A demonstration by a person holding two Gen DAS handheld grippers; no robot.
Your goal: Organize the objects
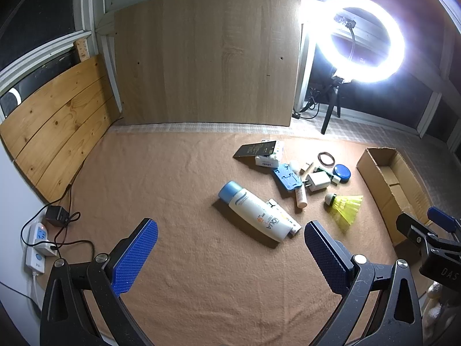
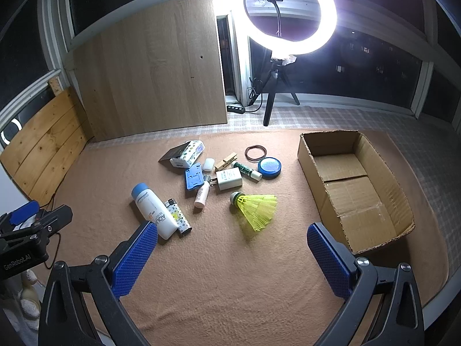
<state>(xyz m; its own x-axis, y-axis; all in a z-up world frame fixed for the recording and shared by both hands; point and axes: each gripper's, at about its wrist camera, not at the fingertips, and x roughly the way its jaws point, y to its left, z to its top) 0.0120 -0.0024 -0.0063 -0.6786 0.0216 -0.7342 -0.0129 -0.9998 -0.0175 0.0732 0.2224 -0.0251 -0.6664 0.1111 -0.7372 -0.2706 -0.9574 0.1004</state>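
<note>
Right wrist | sunscreen bottle (image 2: 153, 210) lies flat, cap far-left | right gripper (image 2: 232, 248) spread wide, empty

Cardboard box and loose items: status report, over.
Left hand-held gripper open, empty. Right hand-held gripper open, empty. Cardboard box empty; shuttlecock, sunscreen bottle and the rest loose on cloth. Nothing in the way.

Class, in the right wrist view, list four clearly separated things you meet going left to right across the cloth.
Sunscreen bottle → white charger plug → blue round tin → cardboard box.
</note>
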